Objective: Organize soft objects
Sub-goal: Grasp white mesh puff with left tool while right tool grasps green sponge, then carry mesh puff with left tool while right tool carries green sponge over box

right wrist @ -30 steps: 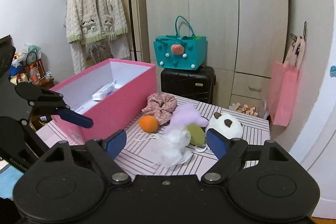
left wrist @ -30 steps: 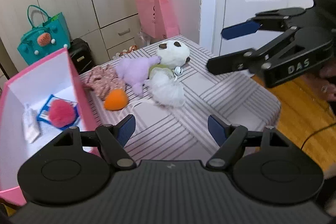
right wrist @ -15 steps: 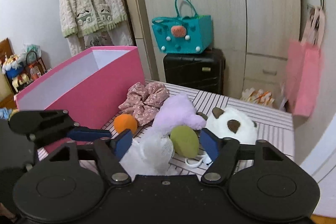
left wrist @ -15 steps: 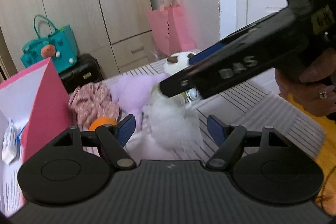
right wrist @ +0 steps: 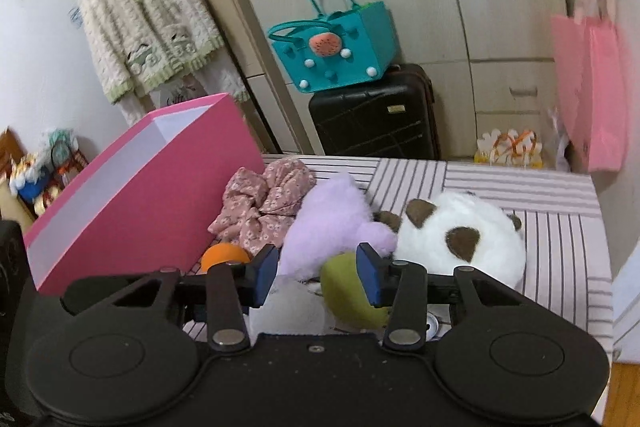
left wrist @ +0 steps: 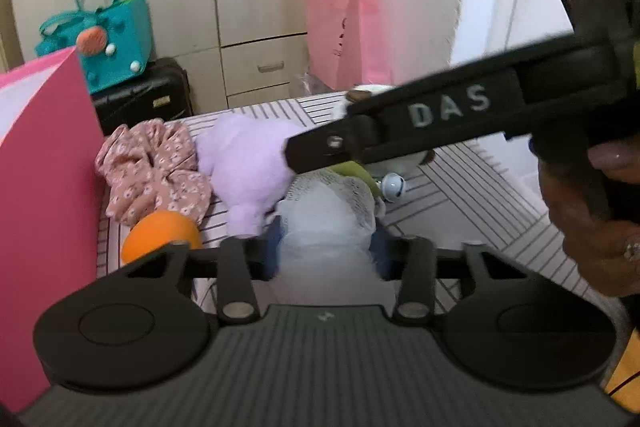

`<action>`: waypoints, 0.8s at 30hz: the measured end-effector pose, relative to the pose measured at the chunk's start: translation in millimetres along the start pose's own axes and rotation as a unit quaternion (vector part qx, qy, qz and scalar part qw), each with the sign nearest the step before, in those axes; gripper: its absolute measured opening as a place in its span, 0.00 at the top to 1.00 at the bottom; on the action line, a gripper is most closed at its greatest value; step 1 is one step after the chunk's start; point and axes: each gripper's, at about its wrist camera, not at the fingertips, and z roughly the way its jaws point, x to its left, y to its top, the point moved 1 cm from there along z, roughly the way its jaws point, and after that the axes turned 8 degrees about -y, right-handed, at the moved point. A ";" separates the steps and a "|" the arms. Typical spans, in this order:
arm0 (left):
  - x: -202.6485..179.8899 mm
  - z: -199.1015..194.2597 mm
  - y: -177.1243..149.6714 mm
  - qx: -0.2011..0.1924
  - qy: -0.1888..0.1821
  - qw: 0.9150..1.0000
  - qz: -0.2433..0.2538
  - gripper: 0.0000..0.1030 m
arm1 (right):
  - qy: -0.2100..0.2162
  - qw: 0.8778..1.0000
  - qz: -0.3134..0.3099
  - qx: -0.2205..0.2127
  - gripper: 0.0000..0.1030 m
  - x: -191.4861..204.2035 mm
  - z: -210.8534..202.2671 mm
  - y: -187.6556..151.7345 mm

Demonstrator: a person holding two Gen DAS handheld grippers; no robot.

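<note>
White mesh puff sits pinched (seemingly) between left gripper pads.

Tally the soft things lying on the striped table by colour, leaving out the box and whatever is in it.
White: 2, mesh puff and panda plush
Purple: 1, plush
Pink: 1, floral scrunchie
Orange: 1, ball
Green: 1, sponge
Total: 6
</note>
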 end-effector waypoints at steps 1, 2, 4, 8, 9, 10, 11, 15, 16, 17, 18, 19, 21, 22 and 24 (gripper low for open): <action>1.9 -0.5 0.0 -0.001 -0.003 1.000 -0.007 0.68 | -0.002 1.000 0.006 0.003 0.53 -2.0 1.8 -0.4; 3.3 -1.9 -1.4 -0.002 -0.004 1.000 -0.011 0.68 | -0.004 1.000 0.009 0.004 0.53 -3.6 3.7 -1.0; 2.3 -5.9 -6.0 -0.005 -0.003 1.000 -0.009 0.70 | -0.006 1.000 0.013 0.009 0.53 -4.8 6.5 -3.1; -0.7 -15.8 -15.9 -0.004 0.002 1.000 -0.008 0.70 | -0.025 1.000 0.001 0.007 0.53 -3.7 8.7 -6.6; -0.8 -16.9 -16.4 -0.002 0.006 1.000 -0.008 0.70 | -0.032 0.999 -0.004 0.007 0.53 -3.5 9.2 -7.1; 0.2 -18.5 -16.9 0.000 0.008 1.000 -0.010 0.70 | -0.037 0.999 -0.009 0.009 0.55 -3.0 10.6 -7.9; 1.4 -19.1 -17.1 0.001 0.006 1.000 -0.013 0.70 | -0.042 0.999 -0.014 0.009 0.56 -3.3 11.5 -8.9; 9.2 -16.3 -16.3 0.008 -0.002 0.999 -0.038 0.67 | -0.068 0.997 -0.047 0.007 0.58 -1.2 14.6 -12.7; 10.4 -15.0 -15.4 0.011 -0.004 0.999 -0.043 0.66 | -0.071 0.996 -0.057 0.005 0.58 0.5 14.7 -13.9; 11.7 -13.6 -15.5 0.013 -0.004 0.999 -0.049 0.65 | -0.076 0.995 -0.068 0.004 0.58 2.8 14.6 -15.0; 12.4 -12.6 -15.8 0.015 -0.005 0.998 -0.053 0.65 | -0.082 0.993 -0.080 0.002 0.58 4.9 14.0 -15.8; 12.3 -12.3 -16.9 0.015 -0.005 0.998 -0.053 0.65 | -0.087 0.992 -0.092 0.001 0.58 7.5 13.9 -16.8; 12.1 -11.7 -16.9 0.016 -0.003 0.998 -0.055 0.65 | -0.099 0.988 -0.121 -0.003 0.58 13.4 14.4 -18.1; 12.0 -11.3 -16.7 0.015 -0.003 0.998 -0.055 0.65 | -0.105 0.985 -0.138 -0.005 0.58 16.6 14.7 -19.1; 12.3 -12.3 -18.2 0.013 -0.004 0.998 -0.057 0.67 | -0.113 0.980 -0.166 -0.009 0.60 22.3 14.3 -22.4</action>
